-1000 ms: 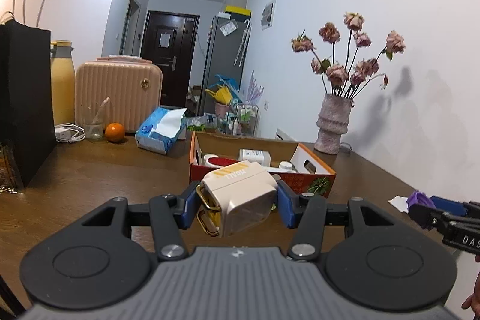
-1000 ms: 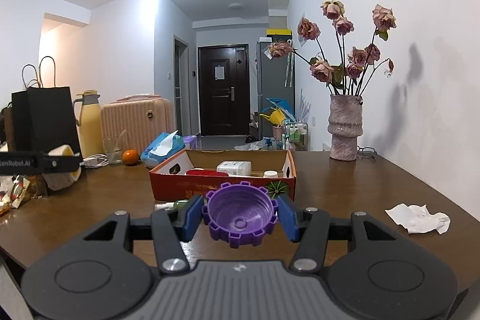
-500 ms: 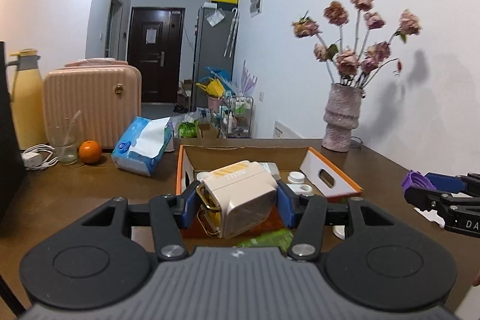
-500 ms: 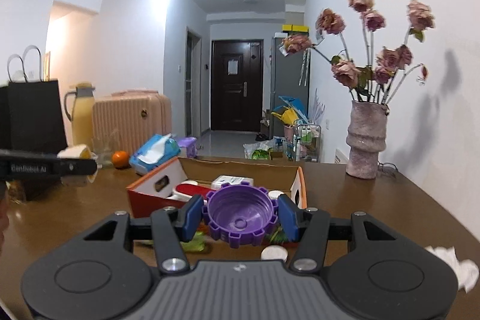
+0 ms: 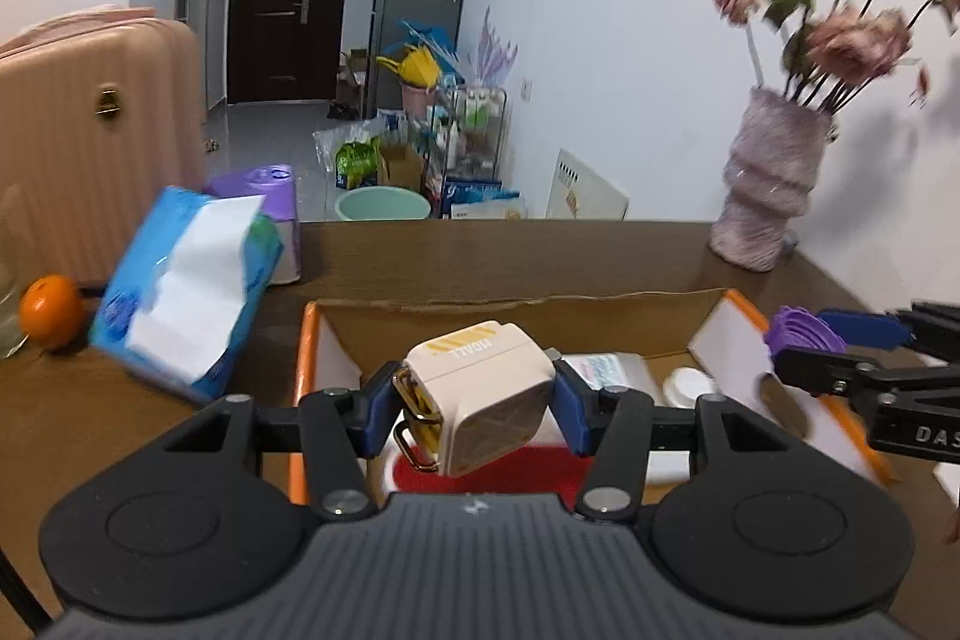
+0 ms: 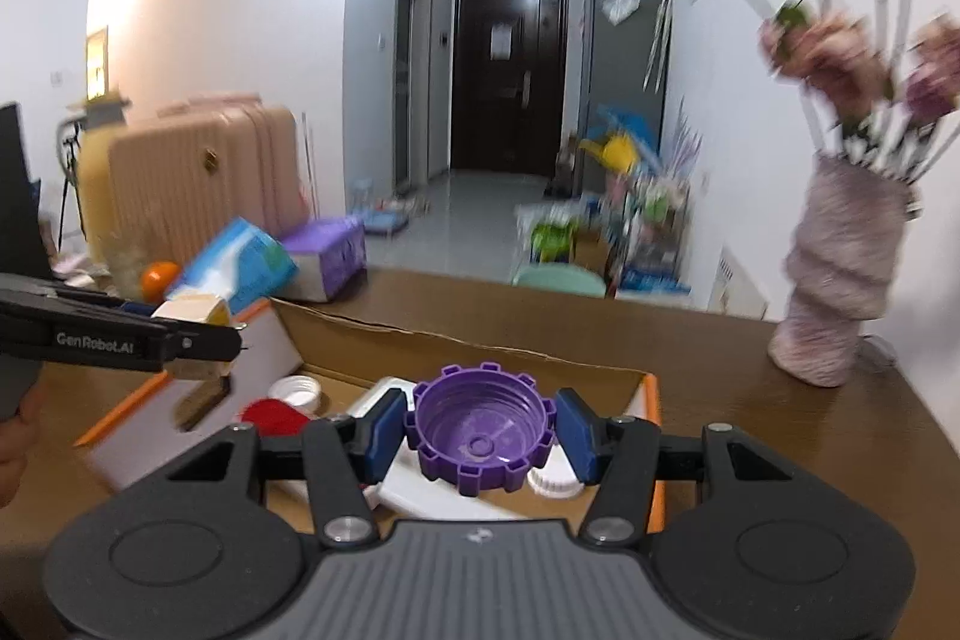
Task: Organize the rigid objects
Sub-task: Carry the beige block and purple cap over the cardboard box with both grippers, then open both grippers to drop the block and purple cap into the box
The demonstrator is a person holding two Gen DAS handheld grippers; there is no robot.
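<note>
My left gripper (image 5: pixel 477 403) is shut on a cream box-shaped case with a gold clasp (image 5: pixel 480 394) and holds it above the open cardboard box (image 5: pixel 516 307). My right gripper (image 6: pixel 480 436) is shut on a purple ridged cap (image 6: pixel 480 439) and holds it over the same box (image 6: pixel 456 346), above white items. The right gripper with its cap also shows in the left wrist view (image 5: pixel 804 340), over the box's right wall. The left gripper shows in the right wrist view (image 6: pixel 198 340), over the left wall. The box holds white lids (image 5: pixel 687 382), a white packet and a red item (image 6: pixel 270 415).
A blue tissue pack (image 5: pixel 186 286), a purple box (image 5: pixel 270 184), an orange (image 5: pixel 51 310) and a pink suitcase (image 5: pixel 90 112) stand left of the box. A vase of dried roses (image 5: pixel 762 196) stands at the back right by the wall.
Both grippers have moved forward and down, from in front of the box to over its inside. Each still holds its object.
</note>
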